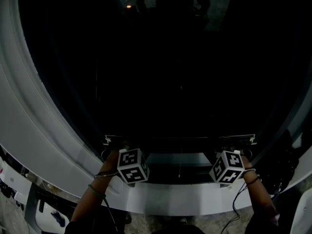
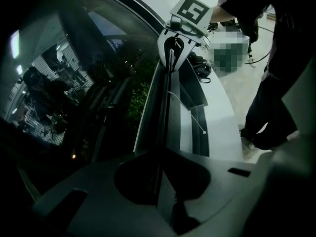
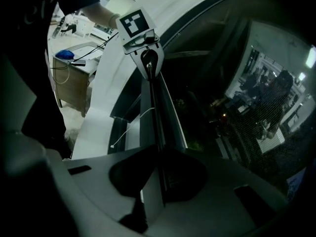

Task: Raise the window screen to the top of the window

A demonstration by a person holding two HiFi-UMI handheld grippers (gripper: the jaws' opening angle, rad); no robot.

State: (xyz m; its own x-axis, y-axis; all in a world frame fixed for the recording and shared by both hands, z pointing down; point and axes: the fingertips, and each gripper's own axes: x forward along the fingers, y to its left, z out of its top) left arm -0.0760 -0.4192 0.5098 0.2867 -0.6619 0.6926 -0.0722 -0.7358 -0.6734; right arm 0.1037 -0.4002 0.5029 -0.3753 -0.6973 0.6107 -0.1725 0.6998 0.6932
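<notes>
The dark window (image 1: 165,62) fills the head view. The screen's bottom bar (image 1: 180,139) runs level, low in the frame. My left gripper (image 1: 118,147) grips the bar near its left end and my right gripper (image 1: 235,147) near its right end. In the left gripper view the jaws (image 2: 163,181) are shut on the bar's edge (image 2: 165,107), which runs off to the right gripper (image 2: 185,21). The right gripper view mirrors this: its jaws (image 3: 158,181) clamp the bar (image 3: 153,112), with the left gripper (image 3: 140,28) at the far end.
A white sill (image 1: 170,199) lies below the bar, and a white curved window frame (image 1: 29,116) rises at the left. A thin pull cord (image 2: 190,112) hangs by the bar. Behind stand the person's dark legs (image 2: 276,83) and a wooden desk (image 3: 74,78).
</notes>
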